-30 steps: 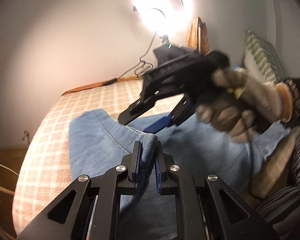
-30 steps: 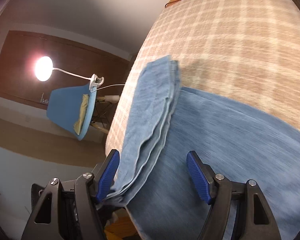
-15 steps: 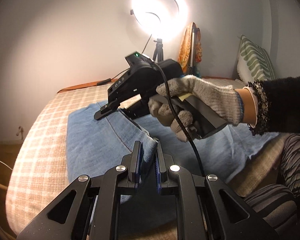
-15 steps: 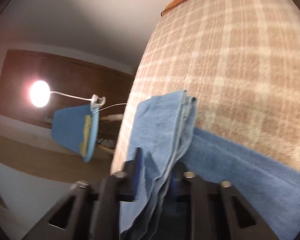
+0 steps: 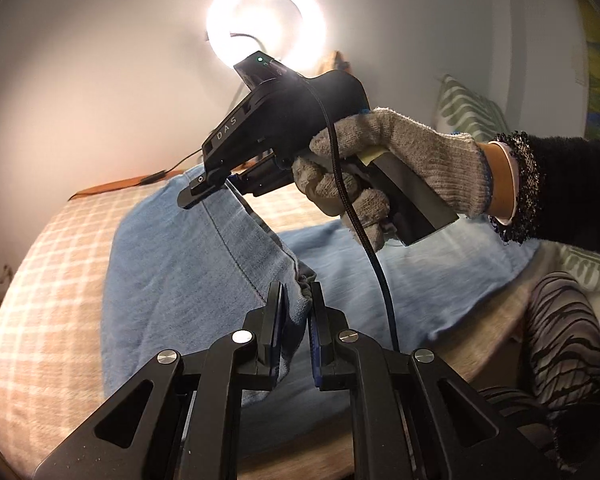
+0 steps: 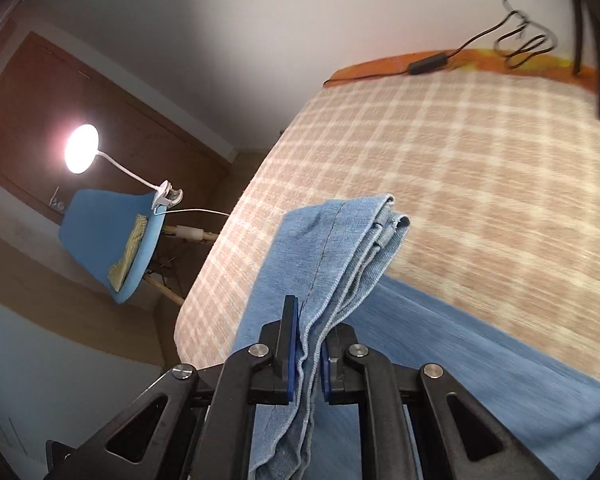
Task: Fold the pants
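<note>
Gripping soft, floppy light-blue denim pants (image 5: 188, 280): left gripper (image 5: 296, 320) clamped on hem corner, right gripper (image 6: 306, 356) just closed onto stacked hem edges; cloth sags between holds.

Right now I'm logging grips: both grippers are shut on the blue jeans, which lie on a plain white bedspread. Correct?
Not quite. The bedspread is beige plaid, as the right wrist view shows. The left gripper and right gripper are indeed shut on the blue jeans.
</note>
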A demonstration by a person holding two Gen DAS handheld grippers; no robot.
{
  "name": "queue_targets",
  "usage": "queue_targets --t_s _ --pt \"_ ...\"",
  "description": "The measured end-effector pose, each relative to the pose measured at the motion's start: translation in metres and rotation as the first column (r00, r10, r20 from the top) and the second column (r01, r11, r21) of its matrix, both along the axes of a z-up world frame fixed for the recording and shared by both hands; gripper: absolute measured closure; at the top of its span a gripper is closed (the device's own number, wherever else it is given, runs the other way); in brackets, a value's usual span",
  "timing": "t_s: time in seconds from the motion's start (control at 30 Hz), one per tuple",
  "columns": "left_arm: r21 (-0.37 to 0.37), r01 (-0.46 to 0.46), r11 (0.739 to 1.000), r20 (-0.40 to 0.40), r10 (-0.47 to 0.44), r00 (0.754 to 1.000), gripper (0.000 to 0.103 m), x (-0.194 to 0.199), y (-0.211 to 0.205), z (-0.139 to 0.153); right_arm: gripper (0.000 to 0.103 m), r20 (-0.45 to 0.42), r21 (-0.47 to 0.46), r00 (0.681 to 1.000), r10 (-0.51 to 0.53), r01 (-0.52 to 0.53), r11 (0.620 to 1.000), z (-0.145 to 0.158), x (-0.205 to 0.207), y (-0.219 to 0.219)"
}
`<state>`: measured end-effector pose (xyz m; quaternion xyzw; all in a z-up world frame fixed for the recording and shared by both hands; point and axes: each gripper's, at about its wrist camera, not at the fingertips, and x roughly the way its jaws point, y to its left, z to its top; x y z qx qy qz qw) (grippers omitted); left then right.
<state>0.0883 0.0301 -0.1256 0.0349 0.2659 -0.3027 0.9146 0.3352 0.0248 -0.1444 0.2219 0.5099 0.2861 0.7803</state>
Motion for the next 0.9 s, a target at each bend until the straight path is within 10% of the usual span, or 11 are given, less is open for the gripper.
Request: queue_targets --t_s 0.9 --pt "0.013 0.227 0.974 -0.015 -0.227 0.974 0.094 -0.011 -0.117 0.014 0.097 0.058 -0.154 0.988 -0.144 0.151 0.977 0.035 -0.080 -0.140"
